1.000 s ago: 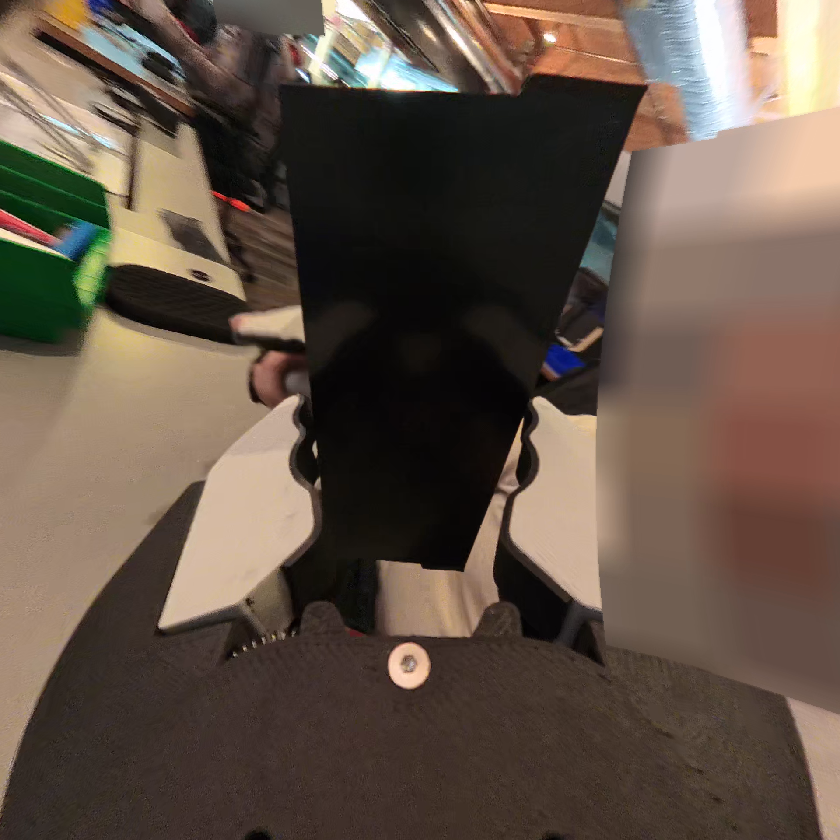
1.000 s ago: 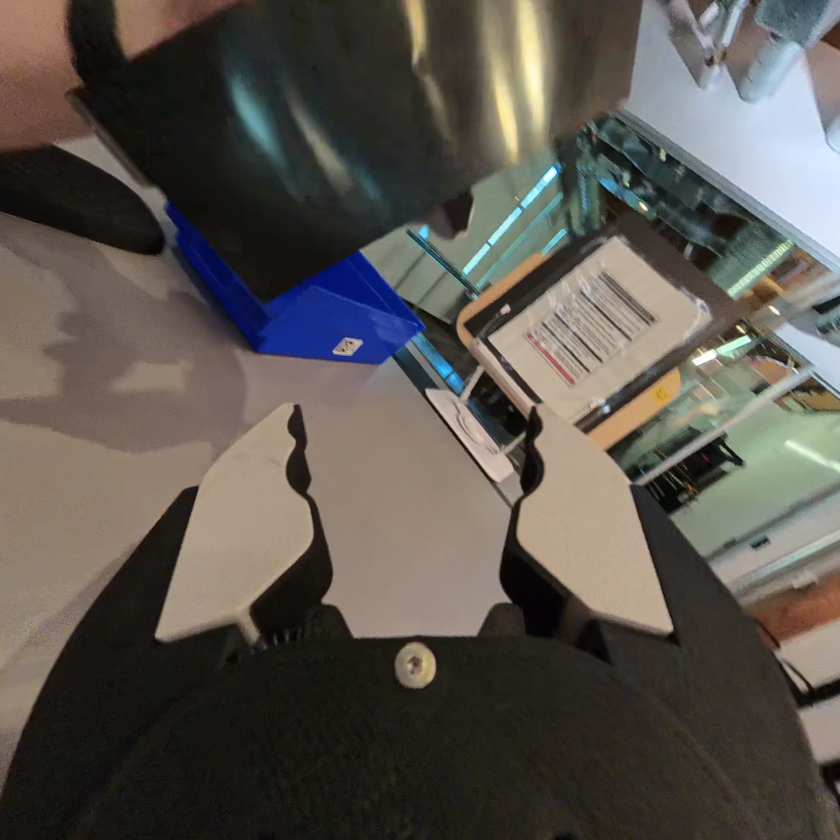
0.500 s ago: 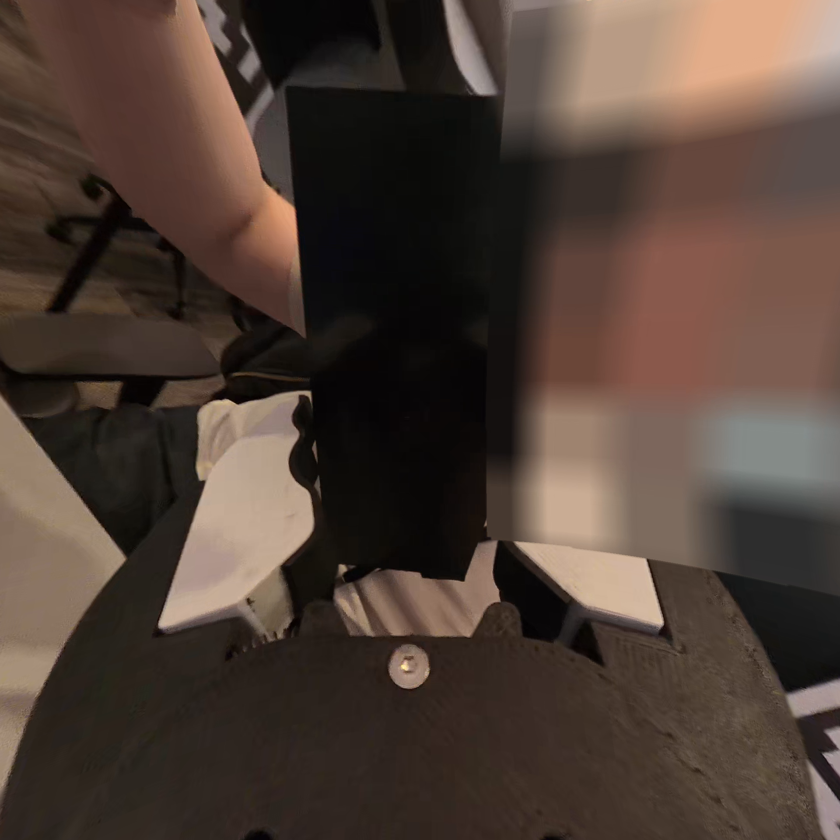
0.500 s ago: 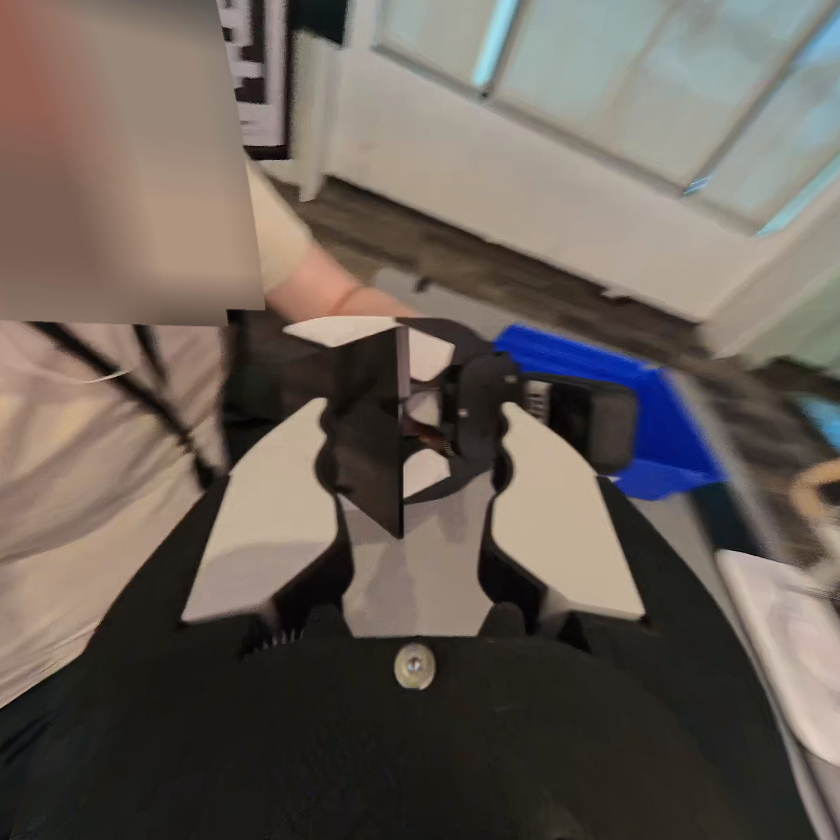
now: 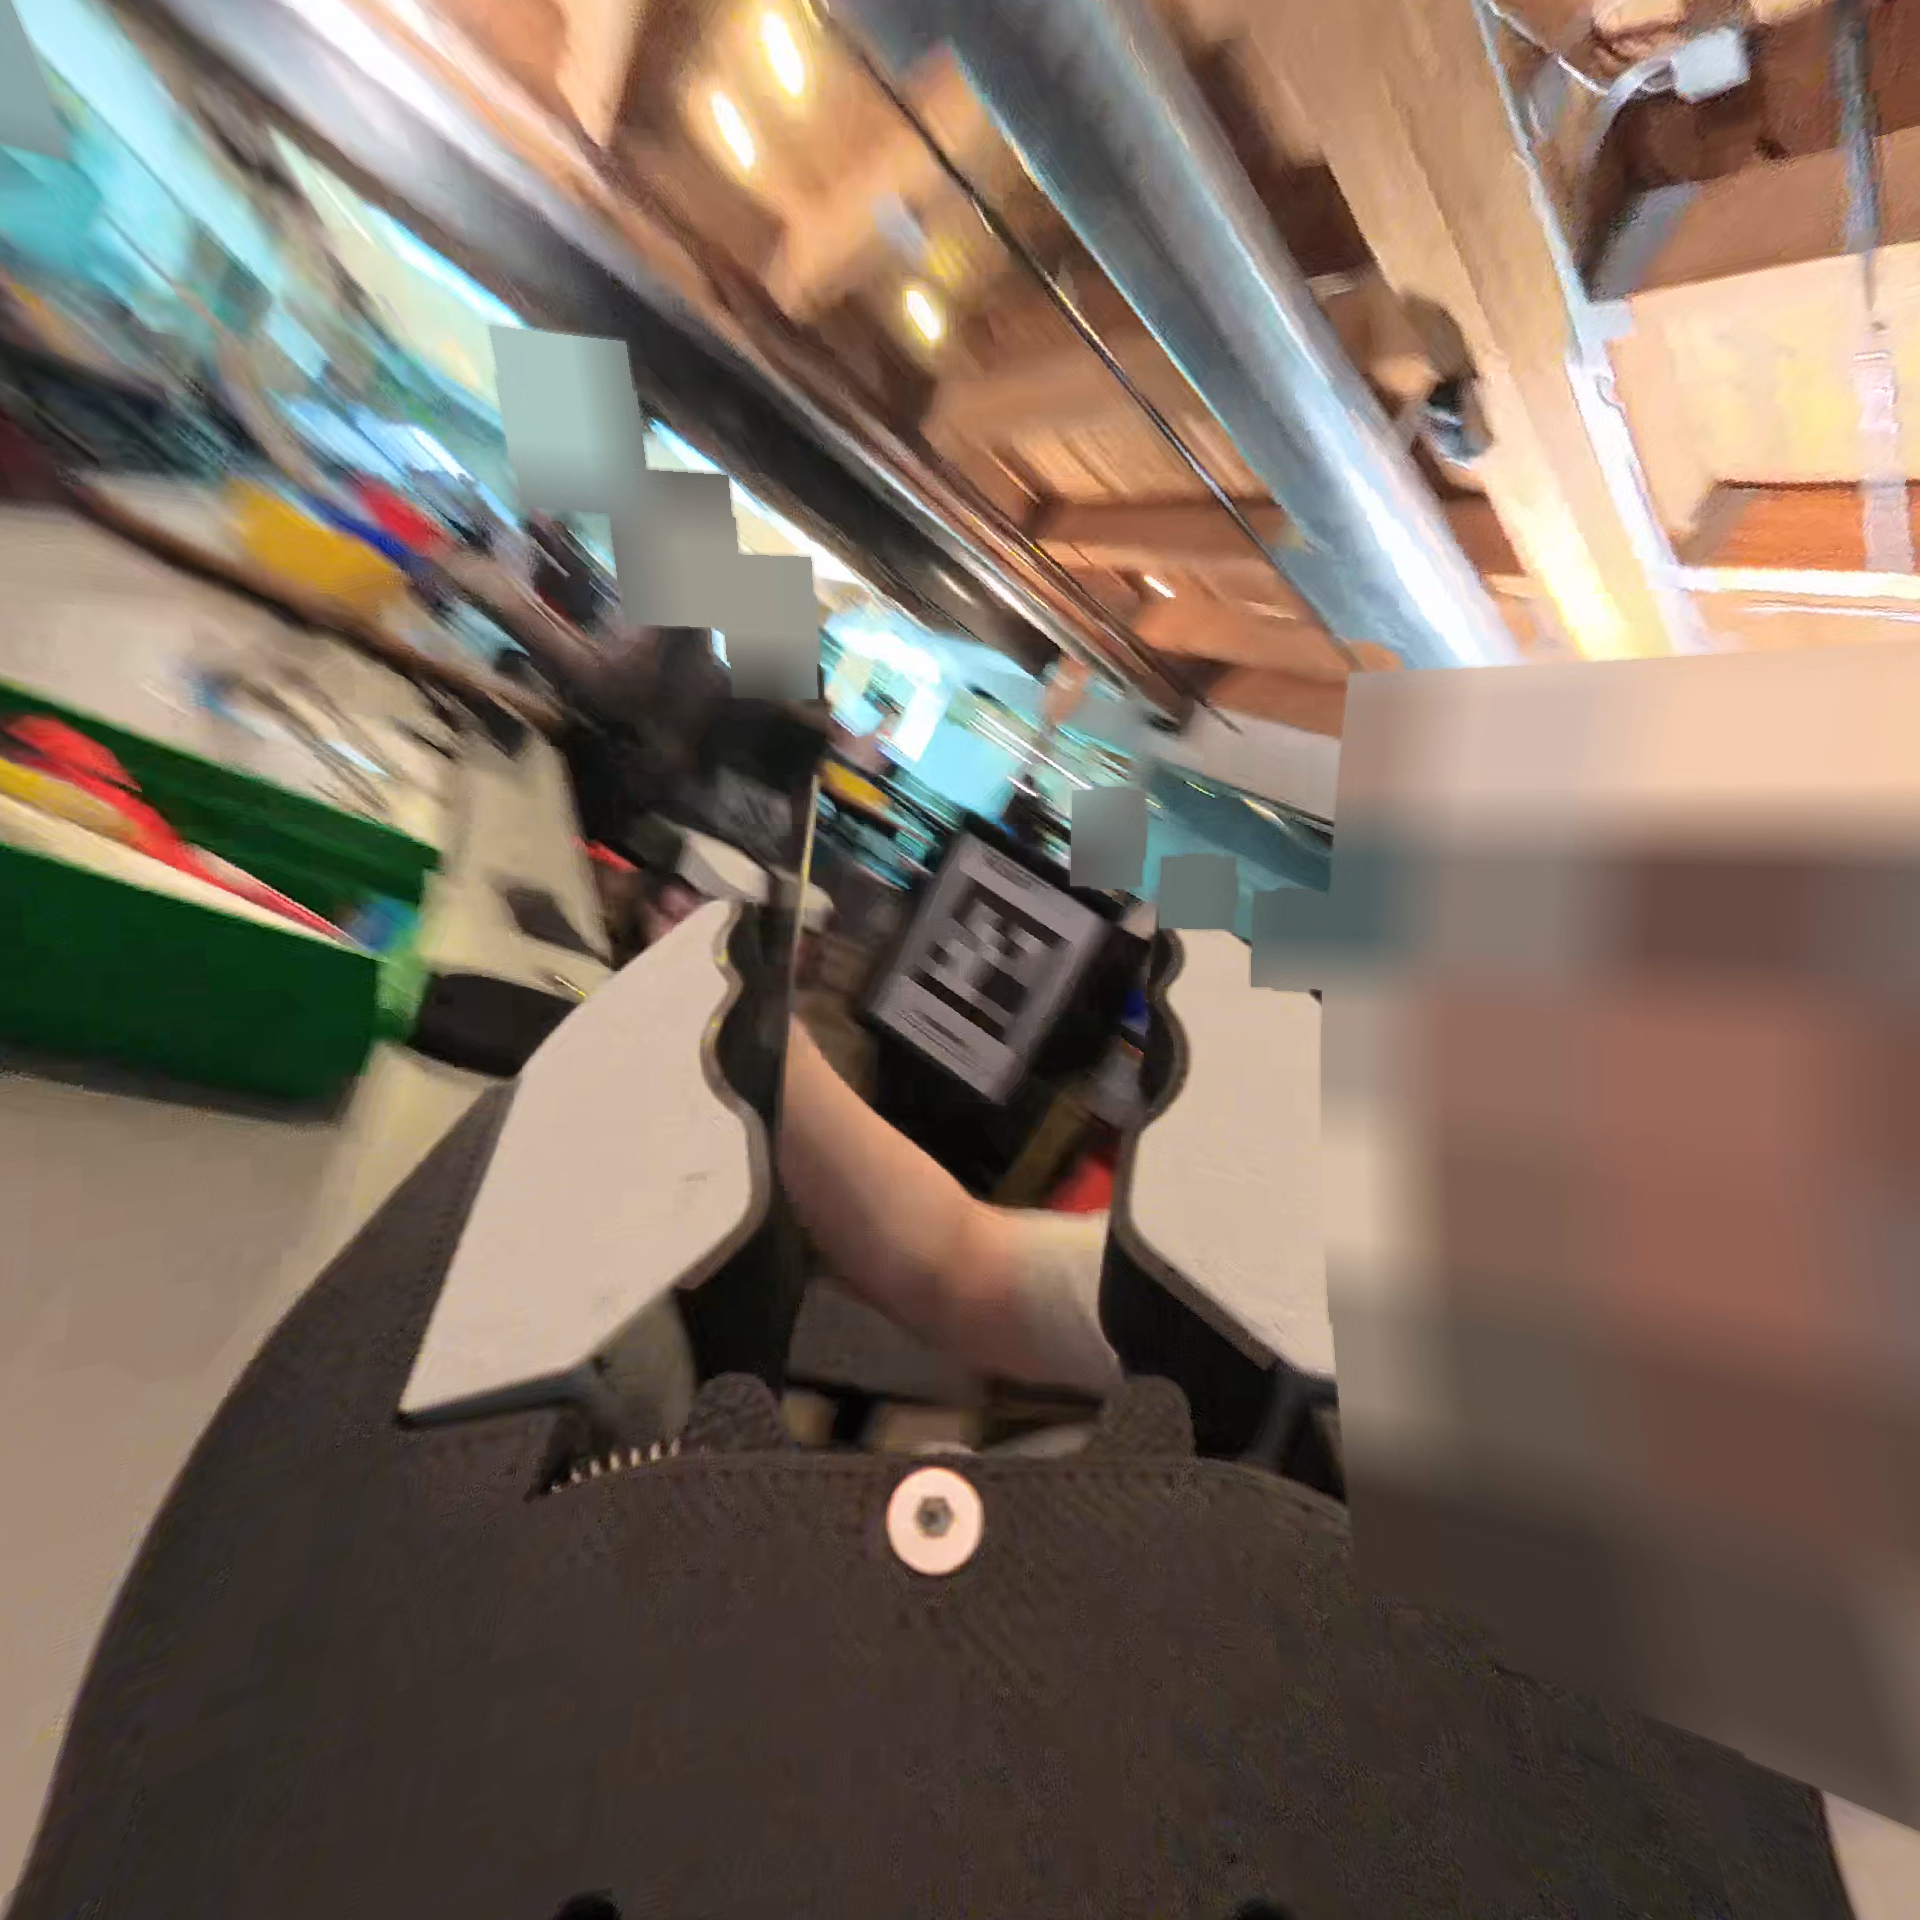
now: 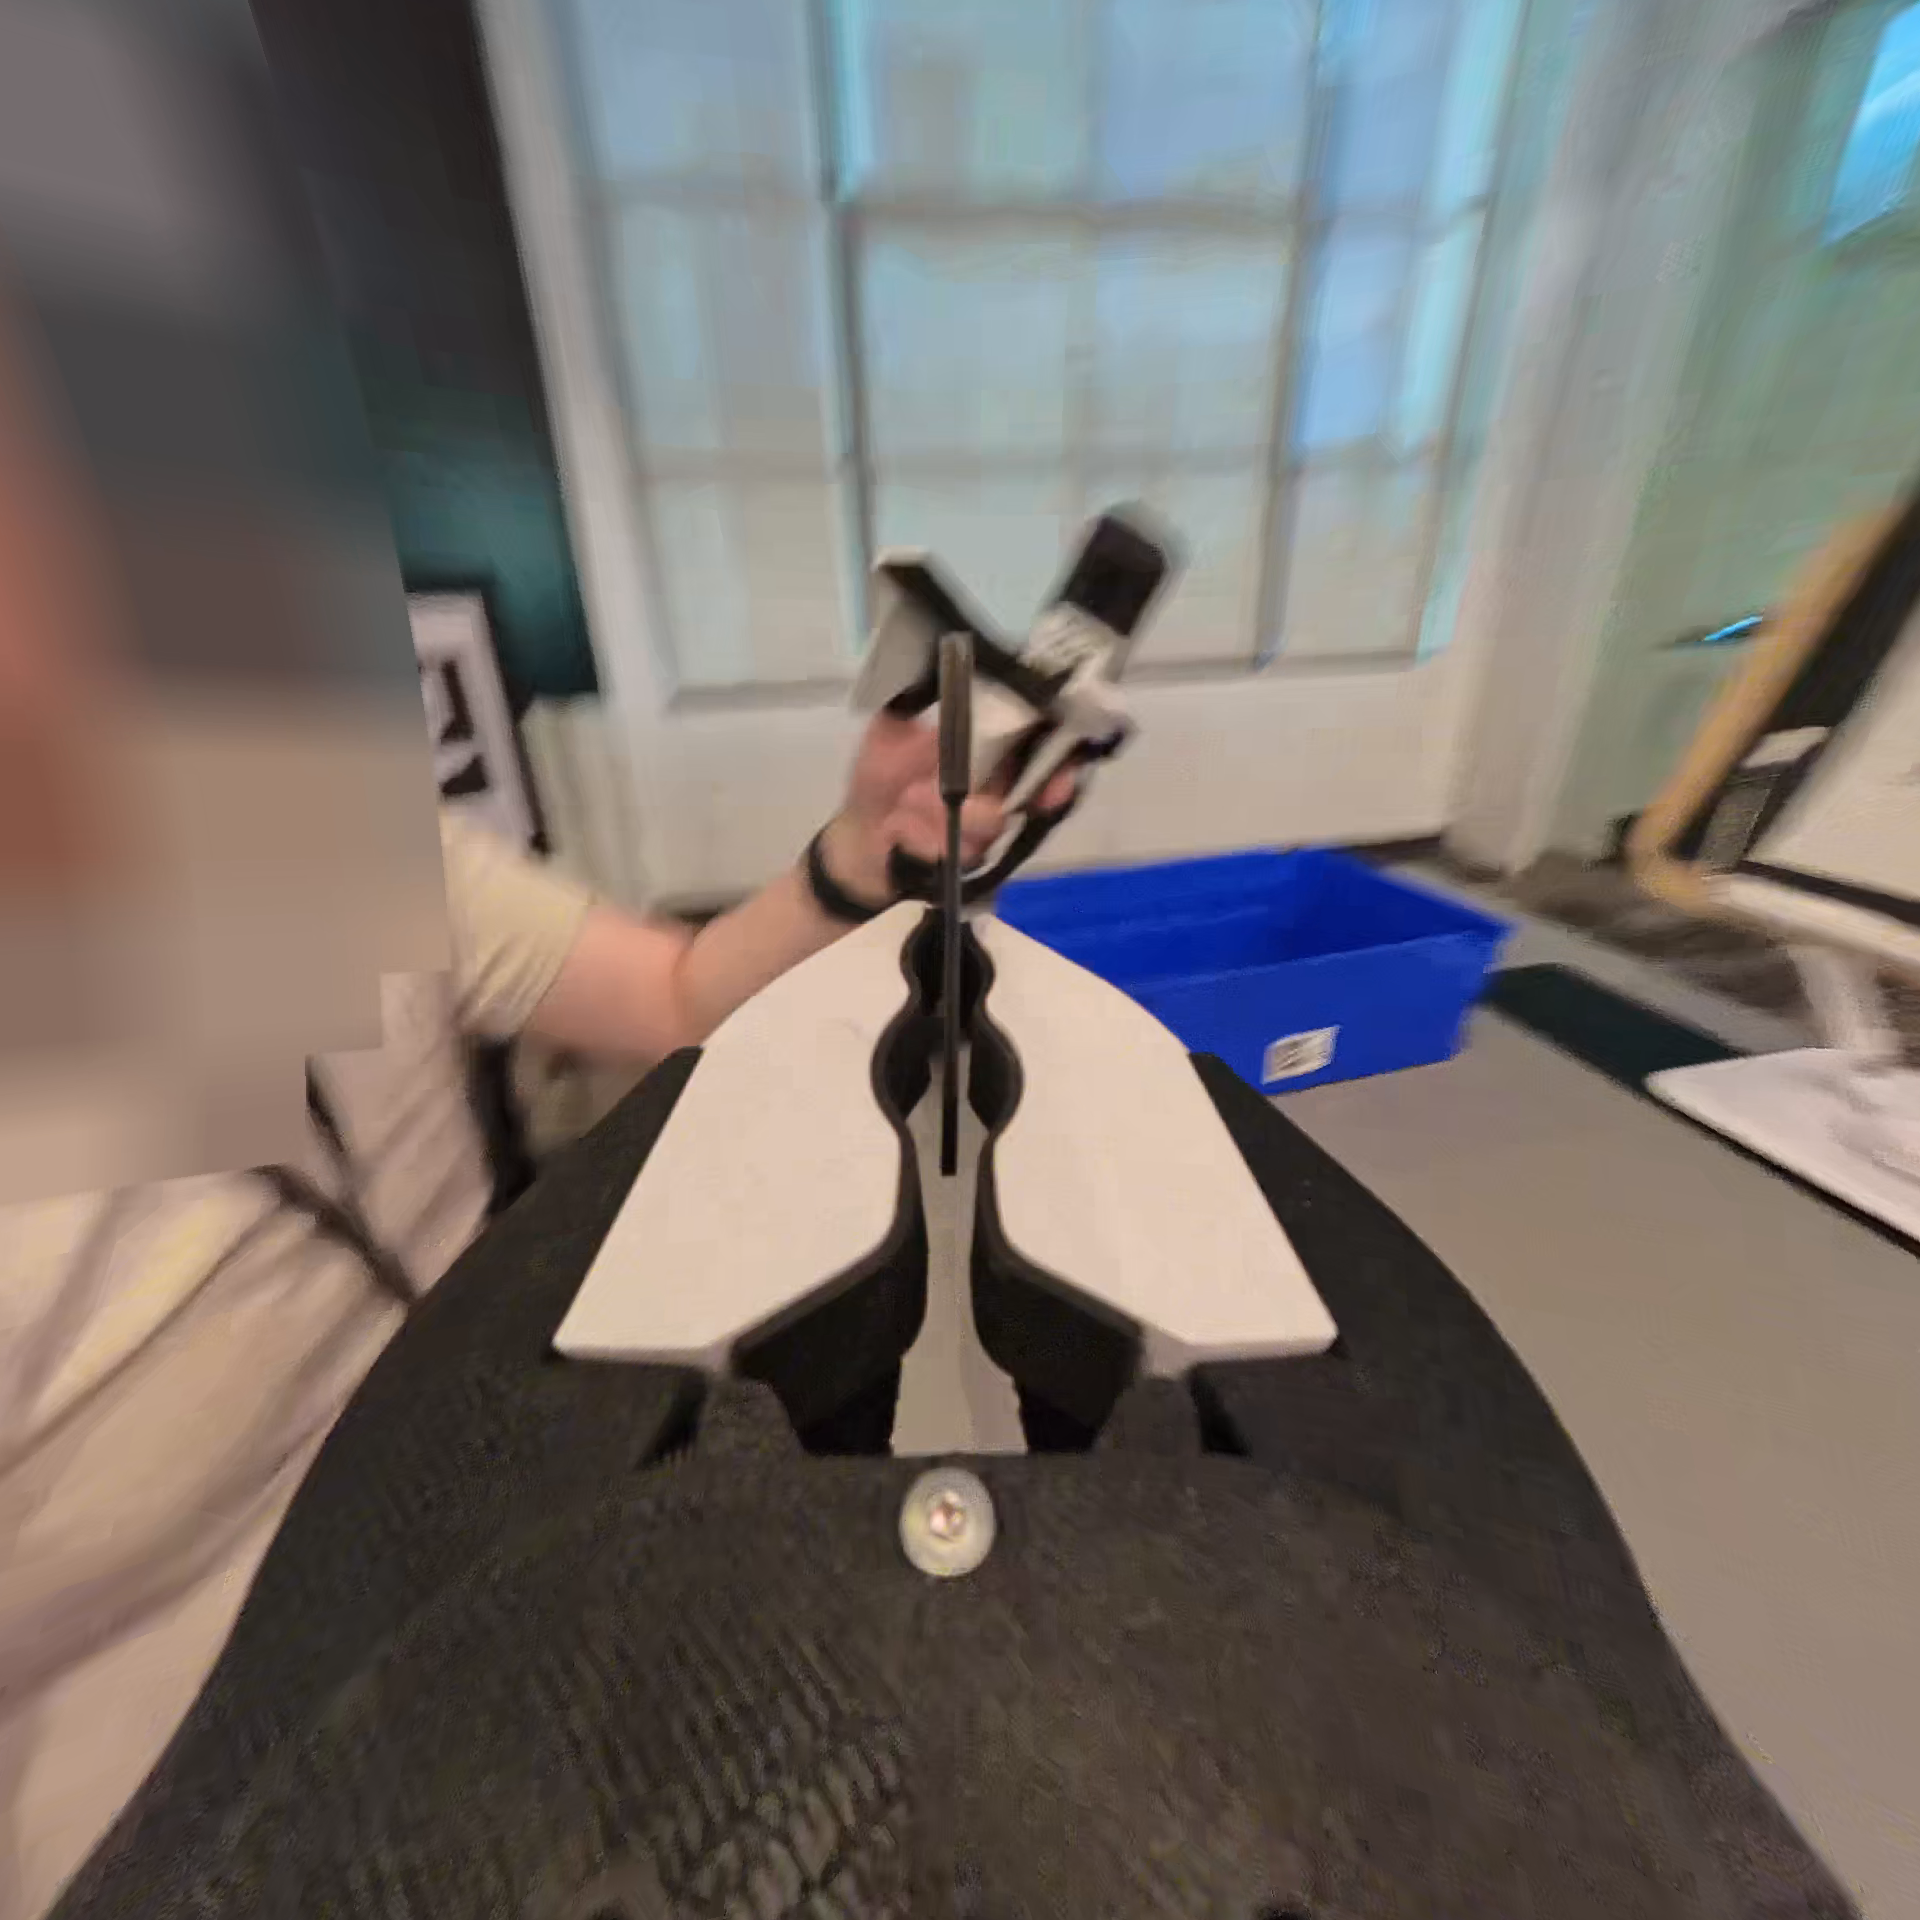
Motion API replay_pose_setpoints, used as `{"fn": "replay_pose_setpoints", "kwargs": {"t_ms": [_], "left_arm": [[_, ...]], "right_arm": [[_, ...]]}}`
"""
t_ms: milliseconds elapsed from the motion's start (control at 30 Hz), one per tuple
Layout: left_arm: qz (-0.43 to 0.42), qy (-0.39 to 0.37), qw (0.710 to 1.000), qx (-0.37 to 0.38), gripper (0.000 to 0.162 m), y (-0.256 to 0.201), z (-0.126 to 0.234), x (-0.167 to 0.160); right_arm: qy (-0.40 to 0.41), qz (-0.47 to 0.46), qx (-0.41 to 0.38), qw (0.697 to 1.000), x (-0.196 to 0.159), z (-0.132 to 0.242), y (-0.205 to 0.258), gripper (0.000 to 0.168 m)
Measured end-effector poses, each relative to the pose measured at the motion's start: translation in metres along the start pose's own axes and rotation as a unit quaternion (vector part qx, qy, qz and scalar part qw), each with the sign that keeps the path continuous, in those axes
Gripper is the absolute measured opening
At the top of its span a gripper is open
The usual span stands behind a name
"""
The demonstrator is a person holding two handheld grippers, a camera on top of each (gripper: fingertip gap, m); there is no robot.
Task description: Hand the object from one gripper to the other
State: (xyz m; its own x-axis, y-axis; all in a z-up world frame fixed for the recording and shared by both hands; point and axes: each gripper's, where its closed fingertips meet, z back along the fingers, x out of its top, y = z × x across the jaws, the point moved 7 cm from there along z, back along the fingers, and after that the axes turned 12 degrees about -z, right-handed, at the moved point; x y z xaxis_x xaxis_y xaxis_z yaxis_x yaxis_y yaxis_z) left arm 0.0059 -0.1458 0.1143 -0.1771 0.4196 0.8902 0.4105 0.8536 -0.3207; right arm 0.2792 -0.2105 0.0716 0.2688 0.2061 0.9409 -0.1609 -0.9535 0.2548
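The object is a thin black sheet (image 6: 953, 727), seen edge-on in both views. My right gripper (image 6: 949, 916) is shut on its near end, and the sheet stands out forward between the pads. My left gripper (image 5: 951, 925) is open wide. In its view the sheet (image 5: 787, 1143) runs along the inner side of its left finger (image 5: 623, 1143), with the right finger well apart. In the right wrist view the left gripper (image 6: 997, 675) shows farther off, held by a hand, its fingers spread on either side of the sheet's far end.
A blue bin (image 6: 1299, 956) stands on the grey table (image 6: 1558, 1247) ahead right, with a white flat item (image 6: 1818, 1122) at the right edge. A green bin (image 5: 177, 987) holding coloured items sits at the left. The person's forearm (image 5: 914, 1195) and torso are close by.
A second ago my left gripper held the sheet and my right was open. Now my right gripper has shut on the sheet and my left jaws have opened.
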Motion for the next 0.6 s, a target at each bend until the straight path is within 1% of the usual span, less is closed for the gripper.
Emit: {"fn": "replay_pose_setpoints", "kwargs": {"t_ms": [33, 67, 100, 133, 167, 200, 233, 267, 333, 400, 467, 500, 533, 567, 600], "left_arm": [[-0.043, -0.022, 0.998, 0.05, 0.069, -0.001, 0.009, 0.009], [-0.081, -0.035, 0.991, 0.102, 0.069, -0.002, 0.016, 0.014], [-0.114, -0.039, 0.982, 0.148, 0.07, -0.002, 0.018, 0.015], [-0.141, -0.031, 0.973, 0.179, 0.071, -0.001, 0.015, 0.013], [-0.16, -0.011, 0.966, 0.203, 0.075, 0.0, 0.009, 0.007], [-0.176, 0.02, 0.958, 0.224, 0.079, 0.003, 0.001, -0.002], [-0.194, 0.057, 0.949, 0.242, 0.083, 0.007, -0.008, -0.012], [-0.217, 0.098, 0.936, 0.259, 0.087, 0.012, -0.017, -0.025], [-0.262, 0.184, 0.901, 0.292, 0.09, 0.021, -0.033, -0.051], [-0.303, 0.249, 0.862, 0.321, 0.092, 0.028, -0.044, -0.073], [-0.337, 0.274, 0.835, 0.338, 0.095, 0.031, -0.05, -0.085], [-0.36, 0.279, 0.817, 0.354, 0.1, 0.032, -0.051, -0.085], [-0.395, 0.283, 0.792, 0.37, 0.102, 0.03, -0.05, -0.083], [-0.445, 0.289, 0.756, 0.384, 0.103, 0.028, -0.049, -0.08], [-0.498, 0.303, 0.713, 0.39, 0.105, 0.026, -0.049, -0.08]], "right_arm": [[-0.077, -0.003, -0.042, 0.996, 0.002, 0.013, -0.007, 0.002], [-0.166, -0.004, -0.093, 0.982, 0.003, 0.027, -0.014, 0.003], [-0.253, -0.019, -0.153, 0.955, 0.002, 0.043, -0.023, 0.002], [-0.326, -0.054, -0.205, 0.921, -0.003, 0.058, -0.032, 0.002], [-0.385, -0.096, -0.239, 0.886, -0.012, 0.071, -0.04, 0.003], [-0.428, -0.138, -0.251, 0.857, -0.021, 0.079, -0.046, 0.003], [-0.455, -0.178, -0.247, 0.837, -0.031, 0.083, -0.052, 0.003], [-0.473, -0.22, -0.238, 0.819, -0.04, 0.083, -0.057, 0.003], [-0.501, -0.307, -0.209, 0.782, -0.058, 0.076, -0.065, 0.003], [-0.502, -0.379, -0.189, 0.754, -0.075, 0.06, -0.071, 0.003], [-0.479, -0.416, -0.203, 0.746, -0.09, 0.041, -0.074, 0.003], [-0.462, -0.425, -0.216, 0.748, -0.097, 0.032, -0.074, 0.003], [-0.446, -0.427, -0.232, 0.752, -0.103, 0.025, -0.074, 0.003], [-0.432, -0.426, -0.248, 0.755, -0.108, 0.019, -0.074, 0.003], [-0.419, -0.426, -0.259, 0.759, -0.112, 0.014, -0.073, 0.003]]}}
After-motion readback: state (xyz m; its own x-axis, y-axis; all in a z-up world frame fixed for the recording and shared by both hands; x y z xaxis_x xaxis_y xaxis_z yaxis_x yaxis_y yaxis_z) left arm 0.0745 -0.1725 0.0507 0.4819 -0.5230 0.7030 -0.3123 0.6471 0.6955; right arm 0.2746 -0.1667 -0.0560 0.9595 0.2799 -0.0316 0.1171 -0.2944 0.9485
